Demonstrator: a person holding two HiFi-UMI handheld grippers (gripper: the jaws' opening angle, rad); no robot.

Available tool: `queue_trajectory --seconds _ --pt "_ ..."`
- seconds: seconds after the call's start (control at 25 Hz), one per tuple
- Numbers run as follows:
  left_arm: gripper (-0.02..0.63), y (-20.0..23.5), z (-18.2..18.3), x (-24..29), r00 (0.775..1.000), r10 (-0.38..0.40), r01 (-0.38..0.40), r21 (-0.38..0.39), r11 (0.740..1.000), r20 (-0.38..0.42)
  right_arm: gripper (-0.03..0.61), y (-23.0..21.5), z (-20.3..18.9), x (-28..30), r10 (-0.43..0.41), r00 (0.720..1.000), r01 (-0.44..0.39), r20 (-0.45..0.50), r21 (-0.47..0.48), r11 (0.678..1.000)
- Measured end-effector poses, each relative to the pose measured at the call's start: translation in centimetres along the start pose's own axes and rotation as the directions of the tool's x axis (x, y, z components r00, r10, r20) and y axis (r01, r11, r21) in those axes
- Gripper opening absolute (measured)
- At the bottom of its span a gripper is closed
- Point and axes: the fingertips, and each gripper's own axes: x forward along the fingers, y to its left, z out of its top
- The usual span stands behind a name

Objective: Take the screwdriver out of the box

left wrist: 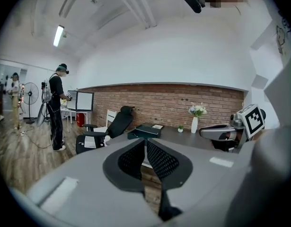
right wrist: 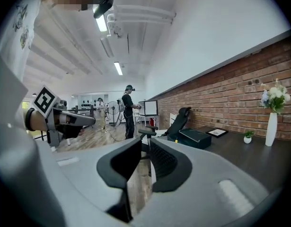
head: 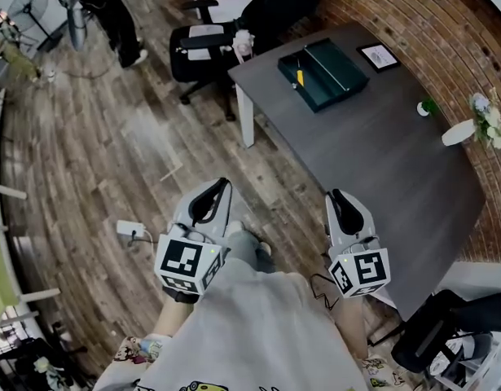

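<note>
My left claw (head: 220, 187) is closed, empty; my right claw (head: 338, 195) is narrow, empty; the box (head: 322, 72) sits far ahead.

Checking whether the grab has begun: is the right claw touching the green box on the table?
Apart. The head view shows the right claw at the near edge of the table, with bare tabletop between it and the box at the far end.

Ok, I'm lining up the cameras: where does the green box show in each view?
Head view: green box, top, right of centre.
Left gripper view: green box, centre, just above the jaw tips.
Right gripper view: green box, right of centre.
Shared landmark: white vase, right of the box in all three.
</note>
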Motion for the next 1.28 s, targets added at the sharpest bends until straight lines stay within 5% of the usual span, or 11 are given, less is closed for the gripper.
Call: queue_trajectory --seconds 0.48,1.28 --pt "0.048 4.7 0.2 2.9 0.999 0.035 -0.035 -0.024 0.999 0.0 0.1 0.1 0.9 6.2 0.056 0.998 -0.056 -0.01 0.015 0.998" --pt "0.063 22.8 4.5 14.2 1.0 -0.007 0.007 -0.025 1.0 -0.007 0.107 -0.9 5.1 26.6 0.002 0.999 -0.001 -0.035 0.043 0.999"
